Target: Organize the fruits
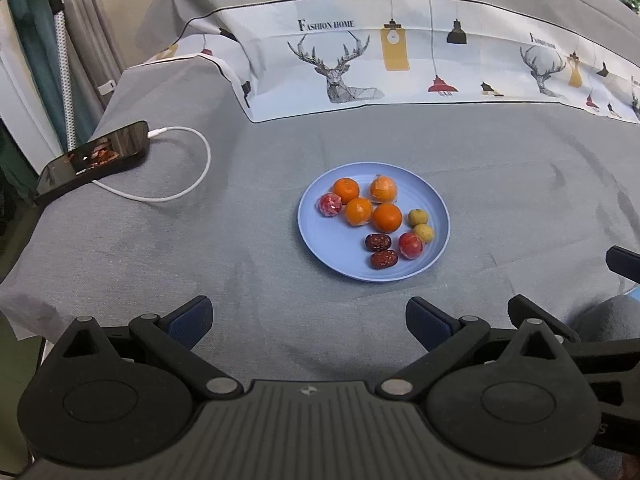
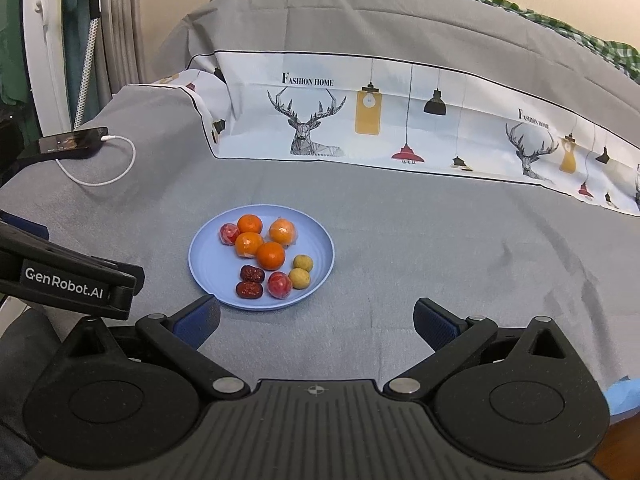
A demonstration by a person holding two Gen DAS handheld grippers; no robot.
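Observation:
A blue plate sits mid-table on the grey cloth. It holds several oranges, two red wrapped fruits, two dark red dates and two small yellow-green fruits. My left gripper is open and empty, held short of the plate's near rim. My right gripper is open and empty, near the plate's near-right side. The left gripper's body shows at the left of the right wrist view.
A black phone with a white charging cable lies at the table's far left. A white printed cloth with deer and lamps drapes along the back. The table edge drops off at left.

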